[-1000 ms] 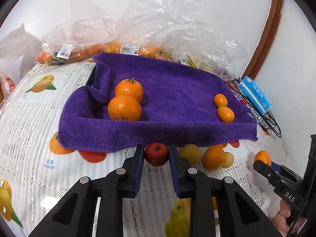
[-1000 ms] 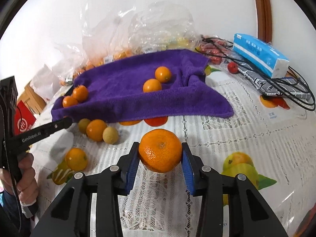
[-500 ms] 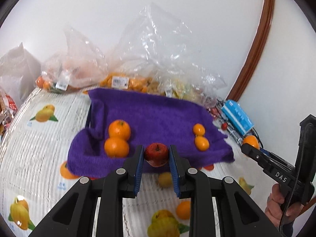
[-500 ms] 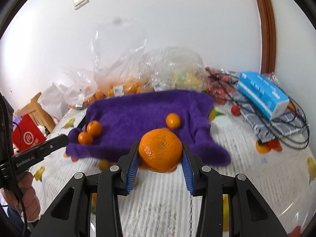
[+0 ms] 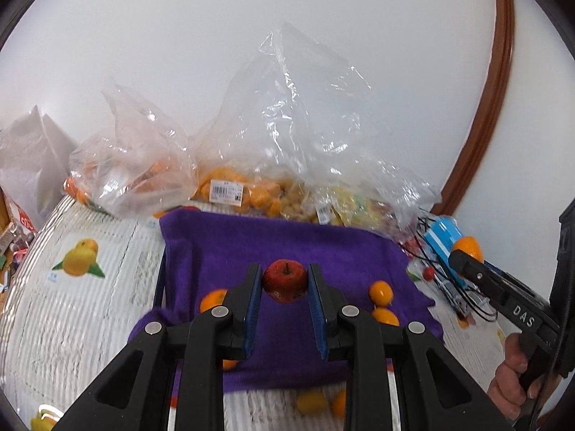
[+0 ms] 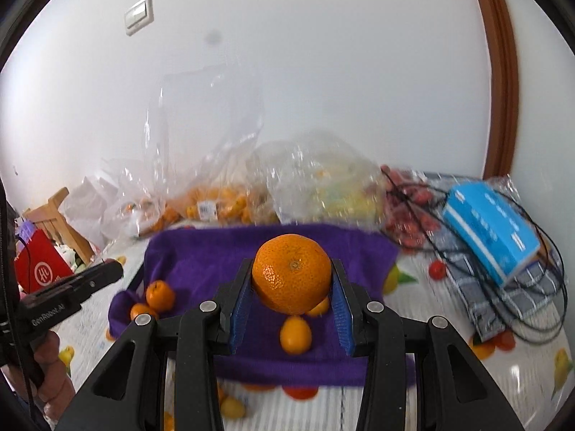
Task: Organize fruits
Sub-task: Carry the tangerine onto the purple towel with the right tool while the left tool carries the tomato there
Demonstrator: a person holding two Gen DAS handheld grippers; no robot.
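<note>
My left gripper (image 5: pixel 284 285) is shut on a small red apple (image 5: pixel 284 279), held in the air above the purple towel (image 5: pixel 273 248). My right gripper (image 6: pixel 291 285) is shut on a large orange (image 6: pixel 291 278), also lifted over the purple towel (image 6: pixel 201 262). On the towel lie two oranges (image 6: pixel 160 294) at its left end and two small kumquats (image 6: pixel 295 334) at the middle right. The kumquats (image 5: pixel 381 292) and one orange (image 5: pixel 214 300) also show in the left wrist view. The right gripper with its orange (image 5: pixel 466 246) appears at the right edge there.
Clear plastic bags of fruit (image 5: pixel 251 190) line the wall behind the towel. A blue box (image 6: pixel 492 230) rests on cables and a checked cloth at the right. Loose small fruits (image 5: pixel 312 400) lie on the fruit-print tablecloth (image 5: pixel 82 287) before the towel. A red box (image 6: pixel 39 269) sits far left.
Both grippers have risen with their fruit, so the table and towel now sit lower in both views. The apple and orange stay gripped.
</note>
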